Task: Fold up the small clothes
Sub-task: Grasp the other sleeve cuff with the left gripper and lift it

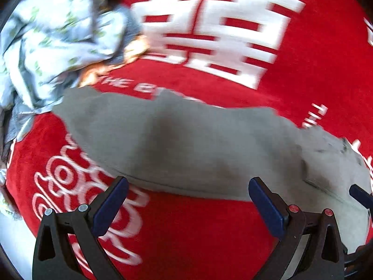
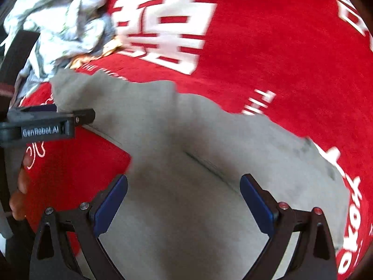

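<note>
Grey garment (image 1: 186, 144), motion-blurred, edges cut off

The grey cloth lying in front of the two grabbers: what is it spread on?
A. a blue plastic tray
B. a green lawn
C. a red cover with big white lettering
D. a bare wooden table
C: the grey cloth lies flat on a red cover printed with large white lettering, which shows around it in both views.
</note>
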